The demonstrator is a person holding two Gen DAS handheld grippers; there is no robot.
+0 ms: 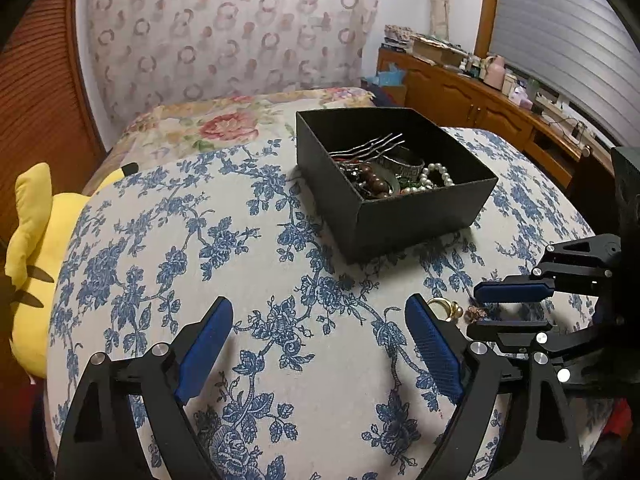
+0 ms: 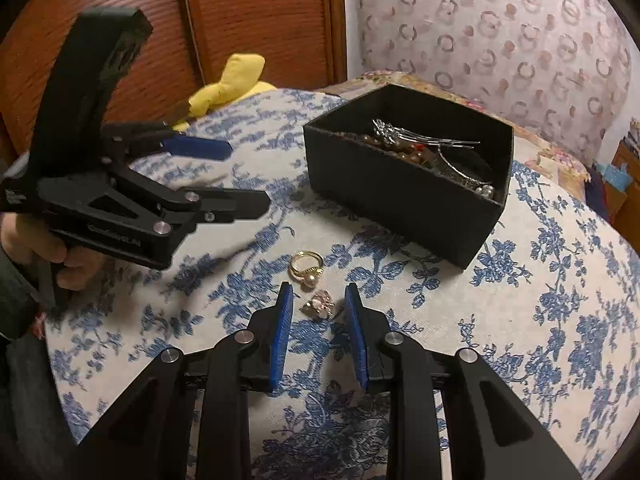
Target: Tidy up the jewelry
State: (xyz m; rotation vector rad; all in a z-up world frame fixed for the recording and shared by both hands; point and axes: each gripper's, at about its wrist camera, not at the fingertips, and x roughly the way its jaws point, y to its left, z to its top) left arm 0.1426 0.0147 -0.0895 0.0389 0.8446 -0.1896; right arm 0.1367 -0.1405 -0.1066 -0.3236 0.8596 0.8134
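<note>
A black open box (image 1: 420,220) (image 2: 404,204) sits on the blue-flowered cloth and holds bead bracelets, pearls, a bangle and metal hairpins. A gold ring with a pearl (image 2: 306,266) (image 1: 444,307) and a small pink flower piece (image 2: 320,305) (image 1: 476,313) lie on the cloth in front of the box. My right gripper (image 2: 318,300) (image 1: 478,308) is open, its fingers either side of the flower piece, not closed on it. My left gripper (image 1: 318,320) (image 2: 248,172) is open and empty, to the left of the ring.
A yellow plush toy (image 1: 36,264) (image 2: 232,80) lies at the cloth's left edge by a wooden slatted door (image 2: 256,20). A wooden sideboard (image 1: 480,104) with clutter stands at the right. A floral bedspread (image 1: 224,120) lies behind the box.
</note>
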